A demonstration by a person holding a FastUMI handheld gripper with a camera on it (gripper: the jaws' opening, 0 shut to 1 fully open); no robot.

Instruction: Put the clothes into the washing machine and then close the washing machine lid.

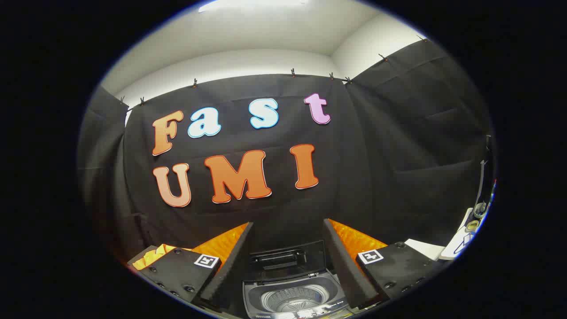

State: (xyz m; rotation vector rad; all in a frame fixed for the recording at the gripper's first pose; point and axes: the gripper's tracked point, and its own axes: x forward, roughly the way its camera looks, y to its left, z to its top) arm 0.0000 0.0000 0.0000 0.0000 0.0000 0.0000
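A small grey top-loading washing machine (292, 297) stands just ahead of and below my gripper (288, 241), framed between the two fingers. Its lid (285, 260) is raised upright at the back, and the metal drum (292, 300) shows with nothing visible inside. My gripper's fingers (241, 257) stand wide apart with nothing between them. A yellow cloth (153, 256) lies to the left, partly hidden behind the left finger's body.
White items (460, 241) lie at the right, beside a hanging cable (483, 190). The black cloth wall (381, 168) closes the booth behind and to both sides of the machine.
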